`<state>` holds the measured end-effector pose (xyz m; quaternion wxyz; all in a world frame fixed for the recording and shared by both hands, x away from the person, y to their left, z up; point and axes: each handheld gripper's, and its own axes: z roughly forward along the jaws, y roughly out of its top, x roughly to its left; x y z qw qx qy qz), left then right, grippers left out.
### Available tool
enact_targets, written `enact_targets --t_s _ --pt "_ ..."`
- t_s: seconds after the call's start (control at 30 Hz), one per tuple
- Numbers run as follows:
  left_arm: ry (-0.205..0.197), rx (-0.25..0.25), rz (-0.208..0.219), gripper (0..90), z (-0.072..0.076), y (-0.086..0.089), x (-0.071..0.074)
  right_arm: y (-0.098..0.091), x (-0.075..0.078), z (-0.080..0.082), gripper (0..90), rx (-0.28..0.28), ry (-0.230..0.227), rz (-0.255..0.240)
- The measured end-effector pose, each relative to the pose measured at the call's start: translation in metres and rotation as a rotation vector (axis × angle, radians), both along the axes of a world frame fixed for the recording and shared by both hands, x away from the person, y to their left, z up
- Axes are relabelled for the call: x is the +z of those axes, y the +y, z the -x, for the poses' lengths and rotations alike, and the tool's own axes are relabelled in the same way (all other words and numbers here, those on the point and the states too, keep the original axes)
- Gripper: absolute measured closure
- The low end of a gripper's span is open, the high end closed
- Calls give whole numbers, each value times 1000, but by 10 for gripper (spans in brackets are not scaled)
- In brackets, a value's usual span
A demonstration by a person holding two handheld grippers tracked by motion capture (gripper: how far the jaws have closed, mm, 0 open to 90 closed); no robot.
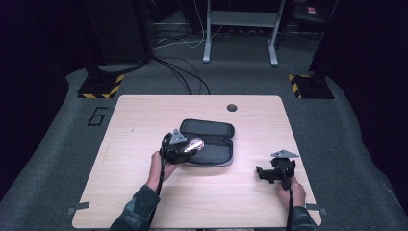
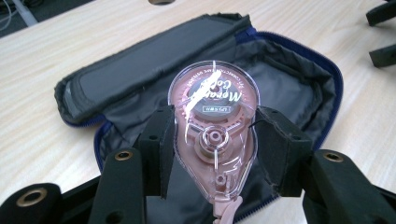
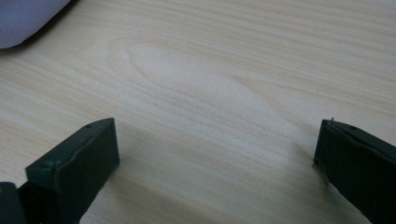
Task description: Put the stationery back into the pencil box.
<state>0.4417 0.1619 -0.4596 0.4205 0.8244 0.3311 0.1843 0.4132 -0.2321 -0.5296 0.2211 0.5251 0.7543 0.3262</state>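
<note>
pale wood grain covers the surface (image 1: 144,192), which carries everything here. near its middle lies a black zip case (image 1: 211,144), opened flat, with a dark lining and a blue zipper edge. the left tool (image 1: 185,150) hangs over the near left part of the case, its jaws clamped on the two sides of a clear pink correction tape dispenser (image 2: 214,135), held above the lining. the right tool (image 1: 262,174) sits well apart, at the right of the surface, its jaws spread wide with only bare wood between them.
</note>
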Motion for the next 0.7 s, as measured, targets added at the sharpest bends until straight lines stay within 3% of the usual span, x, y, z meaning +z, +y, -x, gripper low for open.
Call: enact_targets --t_s 0.3,0.7 --pt "1 2 -12 499 -10 -9 -3 0 0 0 0 0 0 1" --pt "32 -7 -32 499 -22 -21 -14 0 0 0 0 0 0 0"
